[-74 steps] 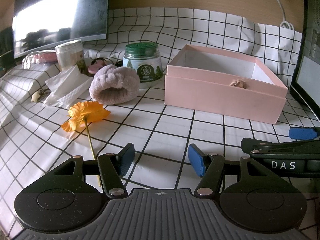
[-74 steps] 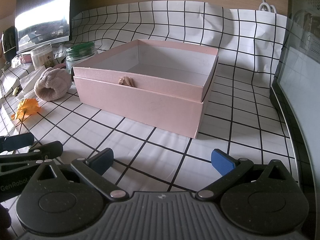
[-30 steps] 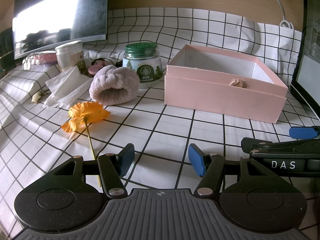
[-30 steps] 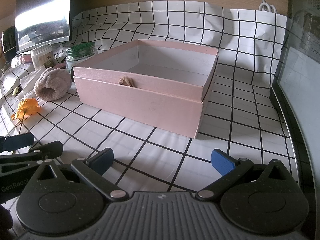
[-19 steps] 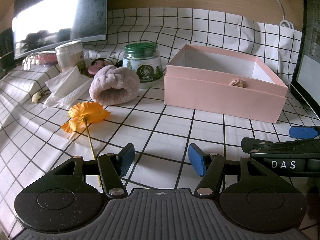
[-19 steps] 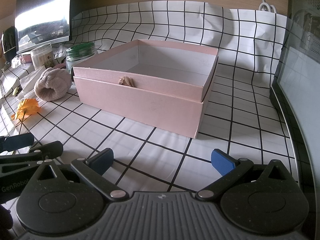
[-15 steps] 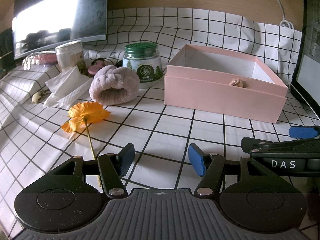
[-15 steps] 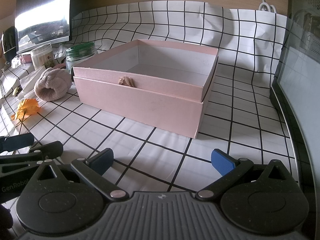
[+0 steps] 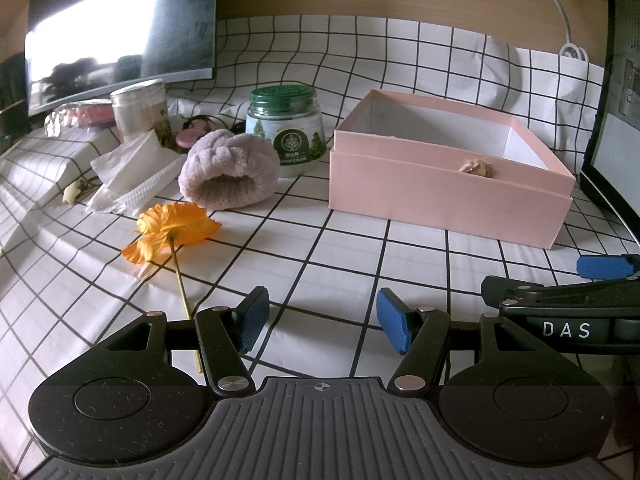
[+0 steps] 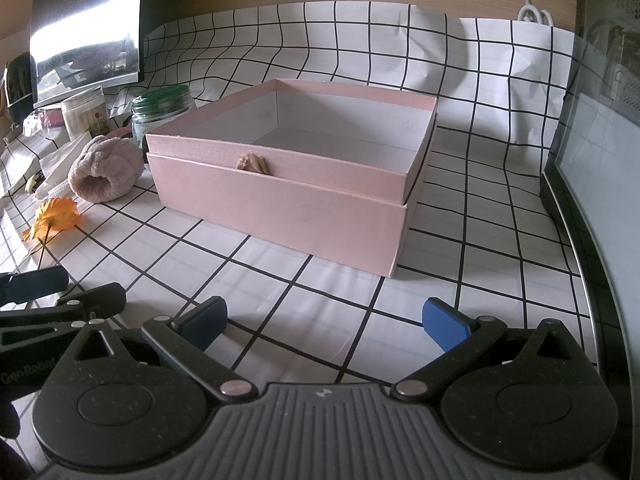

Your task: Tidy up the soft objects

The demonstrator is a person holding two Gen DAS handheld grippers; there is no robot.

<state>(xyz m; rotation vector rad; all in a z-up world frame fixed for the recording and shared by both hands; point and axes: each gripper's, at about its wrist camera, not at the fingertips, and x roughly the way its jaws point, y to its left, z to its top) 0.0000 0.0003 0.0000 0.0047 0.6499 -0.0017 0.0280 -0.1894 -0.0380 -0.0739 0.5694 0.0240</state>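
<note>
A fluffy mauve rolled cloth (image 9: 229, 170) lies on the checked tablecloth left of an open pink box (image 9: 448, 184); it also shows in the right wrist view (image 10: 106, 168), as does the box (image 10: 304, 200). An orange flower (image 9: 172, 230) lies in front of the cloth. A small tan tuft (image 10: 253, 164) sits on the box's front rim. My left gripper (image 9: 320, 318) is open and empty, low over the cloth-covered table, well short of the flower. My right gripper (image 10: 324, 320) is open and empty in front of the box.
A green-lidded jar (image 9: 285, 130), a beige jar (image 9: 140, 110), white tissues (image 9: 132, 172) and small pink items stand behind the cloth. A monitor (image 9: 120, 36) is at back left, another screen (image 10: 600, 184) at right. A white cable (image 9: 560, 12) hangs at the back.
</note>
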